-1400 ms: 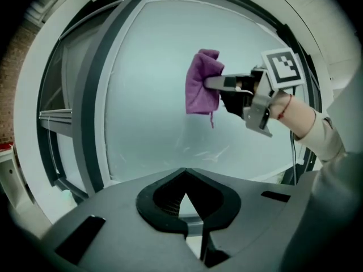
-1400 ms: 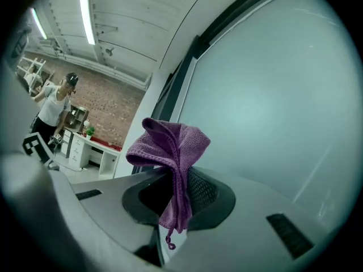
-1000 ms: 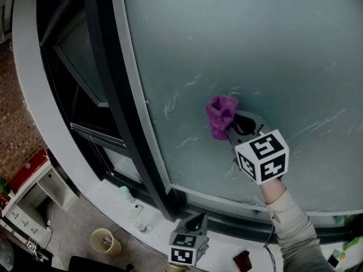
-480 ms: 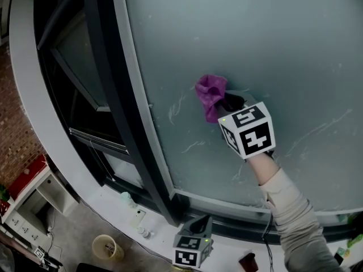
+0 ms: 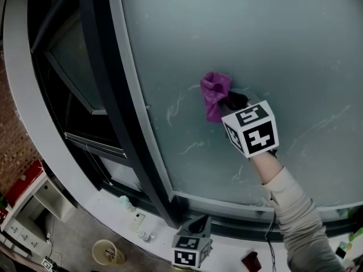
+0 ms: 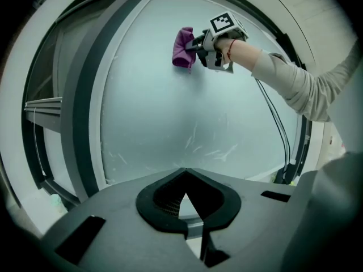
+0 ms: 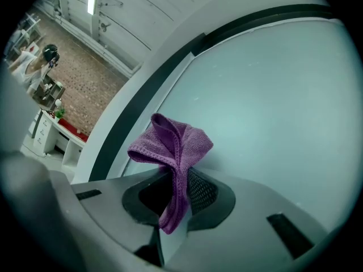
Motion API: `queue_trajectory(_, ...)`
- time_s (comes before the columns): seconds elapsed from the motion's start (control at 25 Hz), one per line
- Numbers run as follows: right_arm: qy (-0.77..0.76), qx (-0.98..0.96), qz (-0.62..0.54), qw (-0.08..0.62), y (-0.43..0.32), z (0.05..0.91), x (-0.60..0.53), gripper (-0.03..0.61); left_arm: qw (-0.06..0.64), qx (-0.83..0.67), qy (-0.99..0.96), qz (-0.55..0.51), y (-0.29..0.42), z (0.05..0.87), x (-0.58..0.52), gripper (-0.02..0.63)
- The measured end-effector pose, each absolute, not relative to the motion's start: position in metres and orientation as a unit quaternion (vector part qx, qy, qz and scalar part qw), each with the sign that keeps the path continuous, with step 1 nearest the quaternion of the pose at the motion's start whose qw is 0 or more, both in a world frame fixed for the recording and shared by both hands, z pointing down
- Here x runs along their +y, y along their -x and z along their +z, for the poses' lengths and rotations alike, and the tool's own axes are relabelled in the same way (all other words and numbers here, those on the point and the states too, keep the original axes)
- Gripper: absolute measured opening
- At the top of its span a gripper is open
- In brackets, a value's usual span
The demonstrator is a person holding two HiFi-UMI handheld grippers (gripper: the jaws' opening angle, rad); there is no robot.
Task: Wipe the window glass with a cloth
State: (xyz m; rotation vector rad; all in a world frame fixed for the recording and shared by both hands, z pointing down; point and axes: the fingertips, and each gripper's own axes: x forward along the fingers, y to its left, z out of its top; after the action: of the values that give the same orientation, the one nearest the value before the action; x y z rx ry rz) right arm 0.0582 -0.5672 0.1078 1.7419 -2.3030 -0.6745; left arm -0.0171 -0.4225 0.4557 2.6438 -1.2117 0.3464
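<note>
Jaws of the right gripper (image 7: 176,192) are clenched on the purple cloth (image 7: 173,146); a narrow tail of the fabric hangs down through the gap between them, and the rest bunches up in loose folds just ahead of the tips; in the head view that bunch lies against the window glass (image 5: 255,38), left of the pane's middle and near its left edge; pale streaks (image 5: 176,103) mark the glass just left of and below the cloth; the right gripper's marker cube sits below and to the right of the cloth, with a light sleeve (image 5: 300,220) running down from it towards the lower right corner.

Left gripper (image 6: 184,200) has its jaws drawn together with nothing between them, only a thin sliver of light showing behind the tips; it is held low, near the bottom frame of the pane, well apart from the cloth and pointing up at the glass; a dark window frame (image 5: 108,95) borders the pane on the left; a brick wall (image 5: 17,146) shows at the far left.
</note>
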Motion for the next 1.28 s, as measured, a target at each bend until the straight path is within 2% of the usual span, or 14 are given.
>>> queue_trajectory(1.28, -0.733, -0.639, -0.201, 0.114, -0.277, 0.13, -0.447, 0.053, 0.088, -0.311, -0.938, 0.122, -0.052, 0.452, -0.415, 0.005)
